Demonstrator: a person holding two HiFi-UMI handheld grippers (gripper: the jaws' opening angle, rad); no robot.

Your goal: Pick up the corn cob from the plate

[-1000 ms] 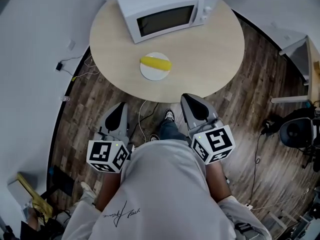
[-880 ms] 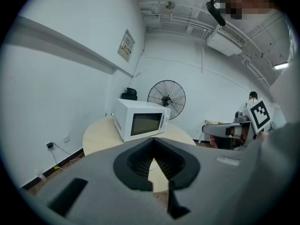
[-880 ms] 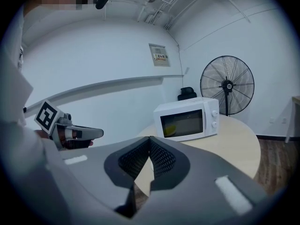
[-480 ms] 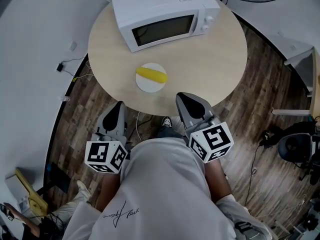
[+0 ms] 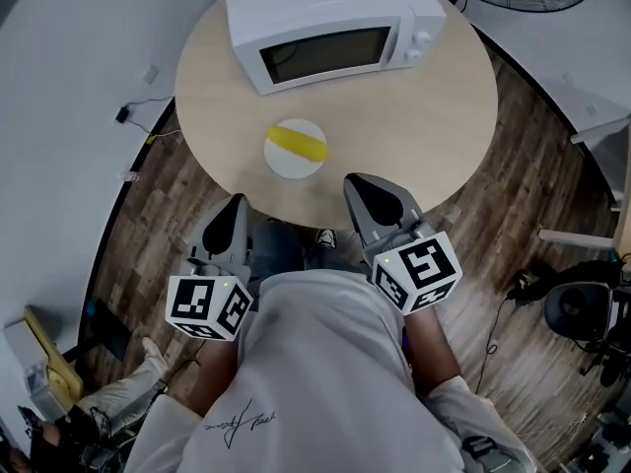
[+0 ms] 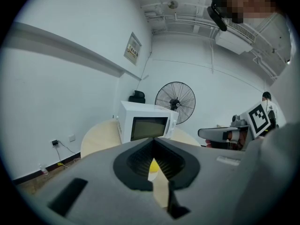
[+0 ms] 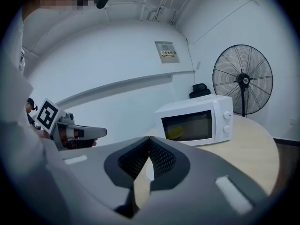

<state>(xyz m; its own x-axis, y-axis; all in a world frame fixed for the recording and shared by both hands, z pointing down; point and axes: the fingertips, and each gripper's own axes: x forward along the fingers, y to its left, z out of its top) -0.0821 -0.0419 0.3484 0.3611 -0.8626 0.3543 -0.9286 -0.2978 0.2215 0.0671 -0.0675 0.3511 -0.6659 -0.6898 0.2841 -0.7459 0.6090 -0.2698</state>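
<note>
Hovering short of corn cob (image 5: 298,143) on plate (image 5: 284,165) — right gripper (image 5: 357,182) closed, empty; left gripper (image 5: 237,201) same; open jaws first, straddle cob crosswise.

Plain office or lab room here: white walls, wood-plank floor (image 5: 532,156) with loose cables (image 5: 148,106), a round bench (image 5: 434,116) carrying a microwave (image 5: 325,18), a pedestal fan (image 7: 243,78) behind.
</note>
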